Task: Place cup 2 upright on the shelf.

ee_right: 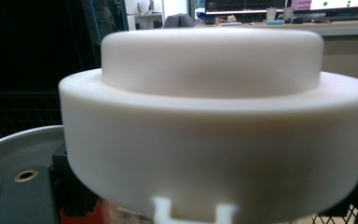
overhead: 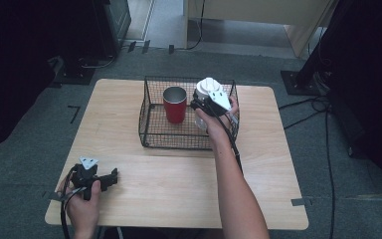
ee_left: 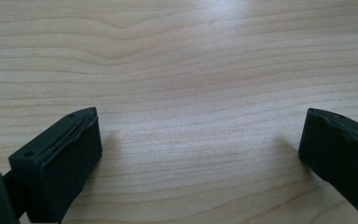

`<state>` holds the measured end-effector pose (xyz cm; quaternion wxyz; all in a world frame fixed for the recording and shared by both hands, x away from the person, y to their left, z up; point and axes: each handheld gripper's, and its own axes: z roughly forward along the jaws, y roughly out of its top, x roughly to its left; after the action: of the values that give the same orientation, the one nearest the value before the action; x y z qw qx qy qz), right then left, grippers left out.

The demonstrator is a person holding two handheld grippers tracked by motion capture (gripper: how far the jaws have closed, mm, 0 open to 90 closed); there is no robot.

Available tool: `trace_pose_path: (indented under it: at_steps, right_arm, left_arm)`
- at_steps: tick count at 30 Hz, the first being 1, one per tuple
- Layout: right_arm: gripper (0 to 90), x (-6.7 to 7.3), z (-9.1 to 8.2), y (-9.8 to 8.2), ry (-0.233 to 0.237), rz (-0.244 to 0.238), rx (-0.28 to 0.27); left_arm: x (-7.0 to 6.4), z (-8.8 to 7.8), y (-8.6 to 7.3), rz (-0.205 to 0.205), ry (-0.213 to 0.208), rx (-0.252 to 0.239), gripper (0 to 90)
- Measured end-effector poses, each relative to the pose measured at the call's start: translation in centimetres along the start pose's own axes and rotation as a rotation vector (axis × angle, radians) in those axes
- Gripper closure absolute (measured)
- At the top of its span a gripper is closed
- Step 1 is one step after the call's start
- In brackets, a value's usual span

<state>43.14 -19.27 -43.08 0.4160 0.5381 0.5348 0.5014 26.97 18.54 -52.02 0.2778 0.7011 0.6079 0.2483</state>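
A black wire basket (overhead: 151, 127) stands at the back middle of the wooden table (overhead: 179, 189). Inside it, on the left, a red cup (overhead: 175, 105) with a grey rim stands upright. My right gripper (overhead: 202, 106) is over the basket's right half, shut on a container with a wide white lid (overhead: 208, 86); a clear body shows below the hand. In the right gripper view the white lid (ee_right: 214, 121) sits very close, with the cup's grey rim (ee_right: 14, 149) low on the left. My left gripper (overhead: 110, 178) rests near the table's front left, its jaws (ee_left: 200, 154) open over bare wood.
Basket walls rise around the cup and the held container. Cables (overhead: 323, 119) run over the grey floor right of the table. Dark stands (overhead: 79, 64) sit behind the table at the left and right.
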Motion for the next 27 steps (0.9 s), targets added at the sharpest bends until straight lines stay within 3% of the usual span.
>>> trace_pose_path:
  at_steps: [8, 27]
  right_arm:
    - [15.6, 0.0, 0.7, -1.0, -0.037, -0.017, 0.031]
    - [15.3, -0.2, 0.7, -1.6, -0.034, -0.033, 0.069]
  left_arm:
    - [0.0, 0.0, 0.0, 0.0, 0.0, 0.0, 0.0]
    - [0.0, 0.0, 0.0, 0.0, 0.0, 0.001, 0.0]
